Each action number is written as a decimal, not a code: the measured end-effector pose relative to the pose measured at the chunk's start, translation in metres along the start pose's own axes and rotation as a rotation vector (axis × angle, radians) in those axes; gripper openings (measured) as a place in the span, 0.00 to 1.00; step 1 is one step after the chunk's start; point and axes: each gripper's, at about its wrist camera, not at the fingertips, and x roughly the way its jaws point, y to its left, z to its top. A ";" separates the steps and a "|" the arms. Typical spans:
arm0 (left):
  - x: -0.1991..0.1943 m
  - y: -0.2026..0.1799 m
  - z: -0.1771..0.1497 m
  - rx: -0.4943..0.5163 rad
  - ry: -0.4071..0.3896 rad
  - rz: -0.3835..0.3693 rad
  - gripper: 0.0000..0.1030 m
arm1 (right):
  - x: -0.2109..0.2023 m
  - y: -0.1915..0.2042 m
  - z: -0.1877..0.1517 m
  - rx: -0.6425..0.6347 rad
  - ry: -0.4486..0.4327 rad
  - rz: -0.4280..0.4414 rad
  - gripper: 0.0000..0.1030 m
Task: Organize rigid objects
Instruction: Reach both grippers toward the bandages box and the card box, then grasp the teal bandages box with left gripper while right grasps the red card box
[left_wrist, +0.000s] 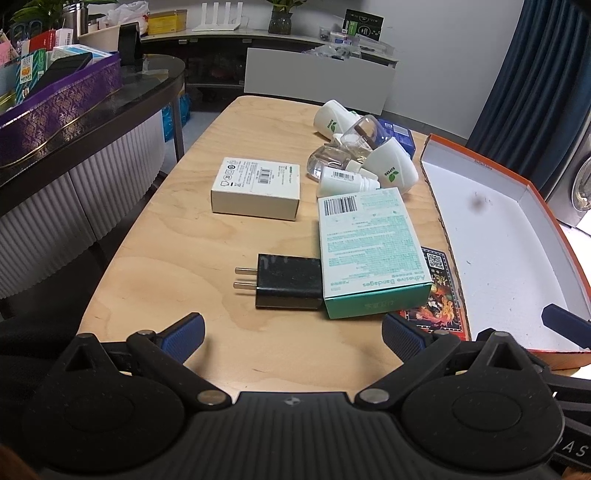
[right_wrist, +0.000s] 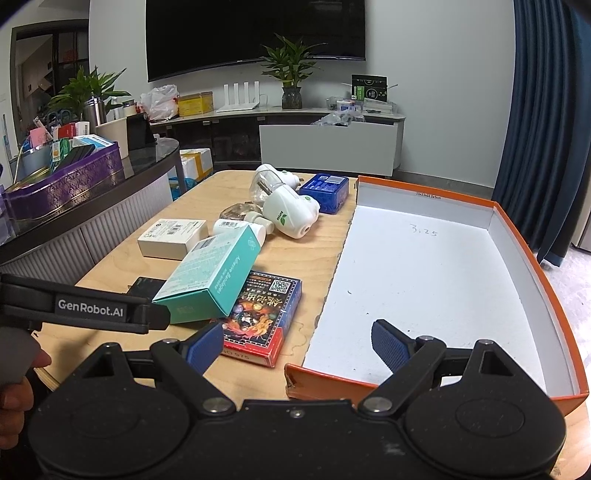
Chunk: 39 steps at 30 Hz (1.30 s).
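A light wooden table (left_wrist: 177, 258) stands in a living room, the orange shoebox lid (right_wrist: 535, 280) at its three o'clock side lying bare. Nothing looks sorted yet: the teal bandage box (left_wrist: 369, 247), black charger plug (left_wrist: 288, 282), white carton (left_wrist: 256, 188), card pack (right_wrist: 258, 314), blue box (right_wrist: 325, 192) and plug-in repellent units (left_wrist: 391, 166) all wait outside it. The left gripper (left_wrist: 293, 334) and right gripper (right_wrist: 297, 341) both gape wide, empty. Only the right view shows handwriting inside the lid; only the left shows the plug's prongs.
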 end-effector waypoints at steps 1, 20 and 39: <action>0.000 0.000 0.000 0.000 0.001 -0.002 1.00 | 0.000 0.000 0.000 -0.001 -0.001 0.000 0.99; 0.036 -0.026 0.050 -0.070 0.026 -0.156 1.00 | 0.006 -0.003 0.008 -0.073 0.071 -0.073 0.99; 0.039 -0.017 0.063 0.057 -0.059 -0.163 0.70 | 0.047 0.014 0.025 -0.024 0.121 -0.031 0.99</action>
